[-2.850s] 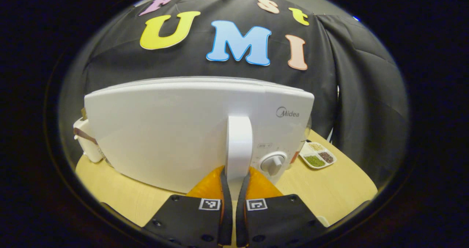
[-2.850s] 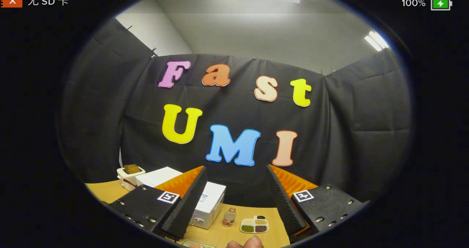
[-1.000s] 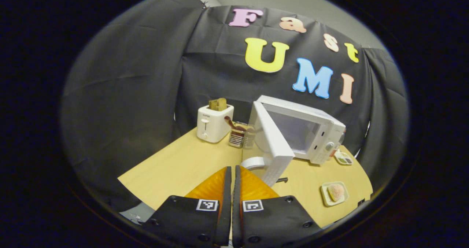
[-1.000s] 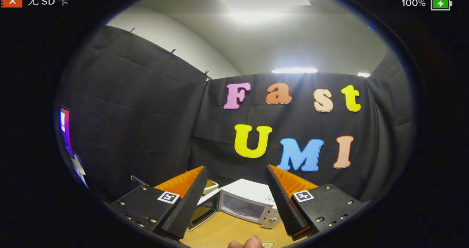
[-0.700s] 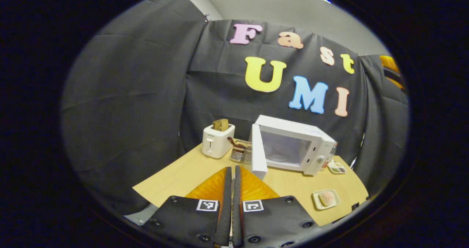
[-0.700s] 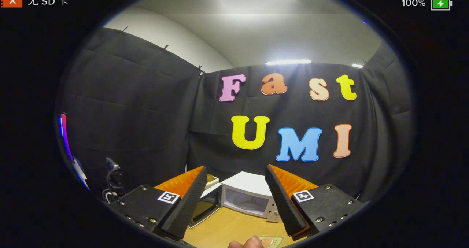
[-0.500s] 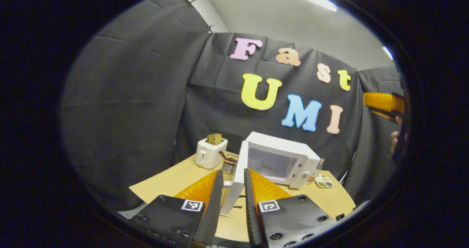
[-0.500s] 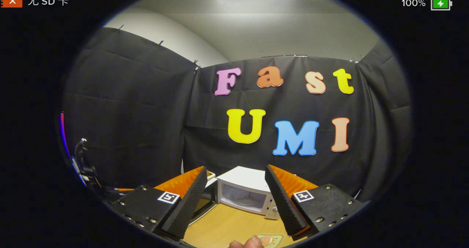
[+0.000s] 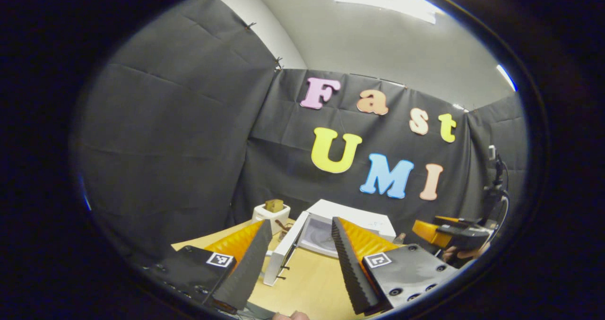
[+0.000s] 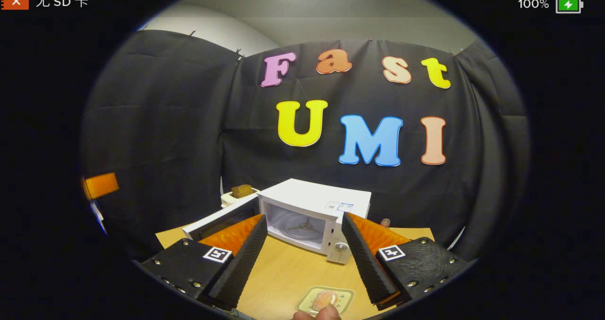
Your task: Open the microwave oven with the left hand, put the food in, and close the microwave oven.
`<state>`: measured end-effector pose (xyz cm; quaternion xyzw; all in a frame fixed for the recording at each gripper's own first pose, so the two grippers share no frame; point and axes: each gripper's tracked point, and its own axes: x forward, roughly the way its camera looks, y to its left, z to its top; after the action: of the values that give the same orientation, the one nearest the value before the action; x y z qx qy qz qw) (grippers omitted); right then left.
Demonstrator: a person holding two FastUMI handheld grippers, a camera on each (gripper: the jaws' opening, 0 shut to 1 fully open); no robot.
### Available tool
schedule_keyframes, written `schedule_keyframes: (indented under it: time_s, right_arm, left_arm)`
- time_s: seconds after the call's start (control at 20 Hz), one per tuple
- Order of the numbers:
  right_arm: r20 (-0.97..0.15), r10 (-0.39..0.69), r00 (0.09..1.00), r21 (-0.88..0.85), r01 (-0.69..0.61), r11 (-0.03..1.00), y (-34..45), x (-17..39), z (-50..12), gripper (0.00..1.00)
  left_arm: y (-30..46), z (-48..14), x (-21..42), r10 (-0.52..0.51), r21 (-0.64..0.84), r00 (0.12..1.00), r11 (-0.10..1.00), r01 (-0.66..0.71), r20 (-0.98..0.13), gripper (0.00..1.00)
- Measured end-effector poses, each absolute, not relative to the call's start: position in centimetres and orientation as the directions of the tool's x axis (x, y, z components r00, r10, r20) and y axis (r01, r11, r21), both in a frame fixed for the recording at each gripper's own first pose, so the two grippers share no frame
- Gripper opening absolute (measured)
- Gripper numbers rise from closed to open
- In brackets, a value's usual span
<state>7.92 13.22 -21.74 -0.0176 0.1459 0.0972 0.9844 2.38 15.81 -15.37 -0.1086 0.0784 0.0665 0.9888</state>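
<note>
Item 1, left gripper [image 9: 298, 263]: jaws spread wide, nothing between the pads, held well back from the table [image 9: 312, 287] and raised. Judged reason: its door-opening job looks finished, so it stands clear to leave room for the other hand

Item 2, microwave oven [image 10: 314, 216]: white, on the table, ahead of and between both pairs of jaws. Its door [image 10: 220, 220] is swung out wide, lying just beyond the left finger in the right gripper view and seen edge-on between the jaws in the left gripper view. Cavity with turntable exposed and bare; opening faces the right gripper, which suits a straight-in placement

Item 3, food [image 10: 324, 300]: a pale rounded piece on a small dish [image 10: 305, 306], on the table near edge, below and between the right gripper's jaws, well short of the oven. Not yet picked up

Item 4, right gripper [image 10: 302, 258]: jaws spread, empty, aimed over the dish toward the oven mouth. Judged: poised to come down on the food; a fingertip of the holding hand shows at the bottom edge

Item 5, toaster [image 10: 236, 194]: behind the open door, bread in its slot, out of the working path

Item 6, task status, judged: opening done; loading and closing remain
</note>
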Motion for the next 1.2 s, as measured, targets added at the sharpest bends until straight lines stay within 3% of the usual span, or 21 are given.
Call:
schedule_keyframes:
  time_s: [0.1,0.3,0.4,0.6,0.7,0.75,0.85,0.9,1.0,1.2]
  right_arm:
    - [-0.337,0.18,0.924,-0.02,-0.199,0.98,11.4,8.3,-24.6,0.97]
    - [-0.456,0.185,0.871,0.001,-0.207,0.978,8.9,8.3,-31.4,0.97]
    - [-0.519,0.195,0.832,0.013,-0.221,0.975,8.3,7.9,-35.5,0.97]
    - [-0.642,0.221,0.734,0.034,-0.26,0.965,8.0,6.8,-44.2,0.97]
    - [-0.699,0.22,0.68,0.061,-0.249,0.966,7.8,5.9,-47.8,0.98]
    - [-0.717,0.216,0.663,0.07,-0.24,0.968,7.7,5.6,-49.1,0.98]
    - [-0.745,0.211,0.632,0.078,-0.232,0.97,7.9,5.4,-51.2,0.97]
    - [-0.759,0.207,0.617,0.081,-0.226,0.971,7.8,5.3,-52.1,0.97]
    - [-0.78,0.201,0.592,0.087,-0.217,0.972,7.8,5.1,-53.7,0.98]
    - [-0.816,0.186,0.547,0.09,-0.197,0.976,7.5,4.5,-56.5,0.98]
  left_arm:
    - [15.2,-15.0,2.2,0.141,-0.178,0.975,0.969,-0.172,-0.172,0.88]
    - [13.7,-15.9,1.8,0.168,-0.115,0.96,0.973,-0.197,-0.225,0.94]
    - [12.7,-16.4,1.2,0.202,-0.104,0.945,0.966,-0.235,-0.257,0.9]
    - [11.4,-17.6,-0.6,0.281,-0.076,0.905,0.944,-0.321,-0.32,0.95]
    - [10.8,-18.7,-1.4,0.305,-0.047,0.884,0.938,-0.342,-0.356,0.89]
    - [10.7,-18.8,-1.9,0.317,-0.03,0.875,0.936,-0.351,-0.366,0.95]
    - [10.3,-19.1,-2.3,0.333,-0.01,0.862,0.931,-0.364,-0.382,0.94]
    - [10.2,-18.9,-2.4,0.339,-0.006,0.858,0.929,-0.37,-0.386,0.89]
    - [10.1,-18.9,-2.7,0.357,0.011,0.85,0.924,-0.383,-0.387,0.94]
    - [10.1,-19.6,-2.9,0.374,0.028,0.832,0.917,-0.398,-0.41,0.89]
